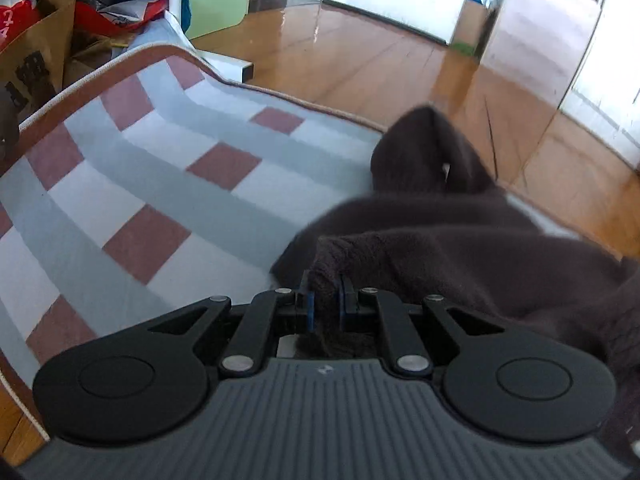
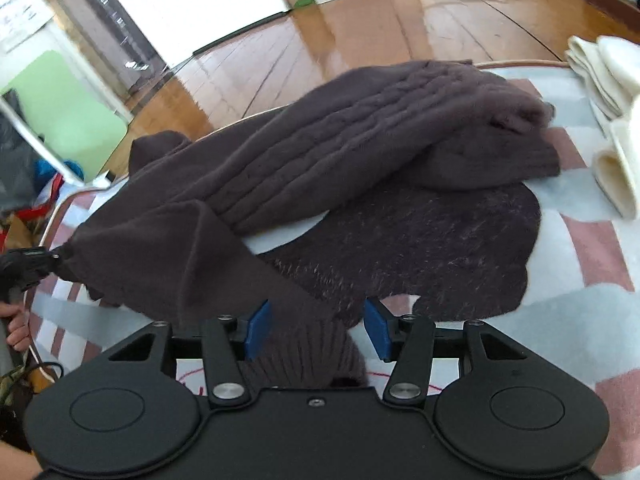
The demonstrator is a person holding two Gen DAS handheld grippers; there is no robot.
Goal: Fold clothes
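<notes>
A dark brown knitted sweater (image 1: 460,248) lies bunched on a checked blanket (image 1: 160,160) of grey, white and dusty-red squares. My left gripper (image 1: 326,296) is shut on a fold of its edge. In the right wrist view the sweater (image 2: 360,152) is spread across the blanket (image 2: 580,280), one sleeve folded over the body. There the left gripper (image 2: 56,258) holds up the sweater's left corner. My right gripper (image 2: 316,328) stands open, and the ribbed hem lies loose between its blue pads (image 2: 378,332).
A folded cream garment (image 2: 608,92) lies at the blanket's right edge. Paper bags and clutter (image 1: 36,52) stand beyond the blanket's far left corner. Shiny wooden floor (image 1: 360,52) surrounds the blanket. A person's hand (image 2: 16,320) is at the left.
</notes>
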